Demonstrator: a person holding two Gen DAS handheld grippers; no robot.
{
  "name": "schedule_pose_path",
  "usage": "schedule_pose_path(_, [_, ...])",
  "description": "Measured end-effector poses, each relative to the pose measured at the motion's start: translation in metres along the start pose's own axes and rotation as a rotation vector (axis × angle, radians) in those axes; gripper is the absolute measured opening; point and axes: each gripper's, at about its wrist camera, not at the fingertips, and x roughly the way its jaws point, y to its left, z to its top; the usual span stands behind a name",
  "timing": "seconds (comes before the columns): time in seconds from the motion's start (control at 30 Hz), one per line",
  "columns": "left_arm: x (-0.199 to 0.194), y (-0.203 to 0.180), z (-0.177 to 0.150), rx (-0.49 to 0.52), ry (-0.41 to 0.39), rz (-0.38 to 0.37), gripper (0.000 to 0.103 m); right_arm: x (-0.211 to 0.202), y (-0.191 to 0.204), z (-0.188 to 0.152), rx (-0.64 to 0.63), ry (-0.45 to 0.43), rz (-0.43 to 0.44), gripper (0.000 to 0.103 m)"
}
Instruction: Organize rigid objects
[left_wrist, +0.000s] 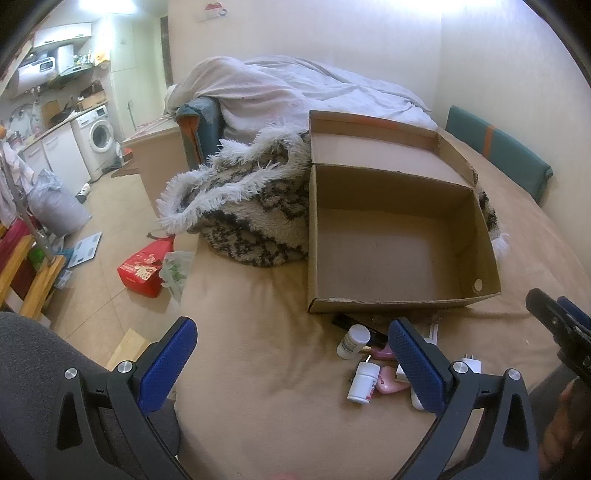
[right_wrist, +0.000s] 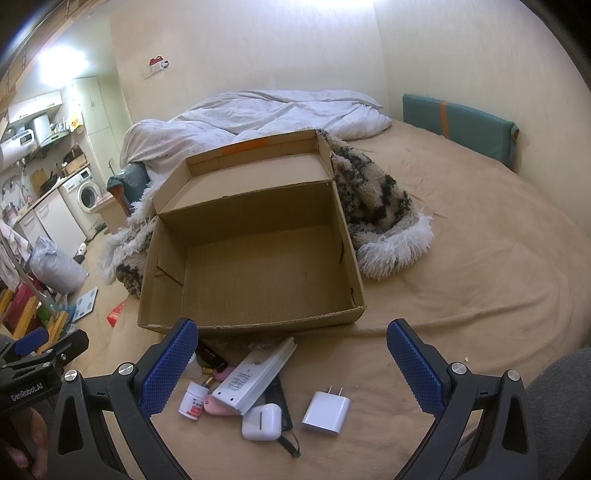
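- Left gripper (left_wrist: 291, 363) and right gripper (right_wrist: 291, 363): fingers spread wide, holding nothing.
- Just beyond, on the bed (right_wrist: 480, 258): white charger plug (right_wrist: 325, 412), earbud case (right_wrist: 260, 421), pill bottle (right_wrist: 192, 405), white remote (right_wrist: 255, 374), clustered.
- Behind them: cardboard box (right_wrist: 251, 326), open, empty.

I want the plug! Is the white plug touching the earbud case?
Apart. The right wrist view shows bare bedsheet between the white plug and the earbud case.

An open, empty brown cardboard box (right_wrist: 258, 273) sits on the bed, with two white pill bottles (left_wrist: 364, 382), a white earbud case (right_wrist: 260, 422), a white plug adapter (right_wrist: 326, 412) and a long white plastic device (right_wrist: 255, 374) lying clustered just before it
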Motion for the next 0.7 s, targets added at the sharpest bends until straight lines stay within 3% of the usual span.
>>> schedule_pose_path(0.37, [0.007,0.0,0.0,0.001,0.021,0.025,0.103,0.008,-0.012,0.0,0.065,0.052,0.001,0.103])
schedule_pose_path(0.57, [0.025,0.001,0.009,0.013,0.099,0.037,0.103,0.03,-0.027,0.001,0.114,0.163,-0.006,0.103])
schedule_pose_path(0.7, [0.05,0.002,0.013,0.024,0.207,0.025,0.102,0.045,-0.042,0.0,0.17,0.237,-0.011,0.103])
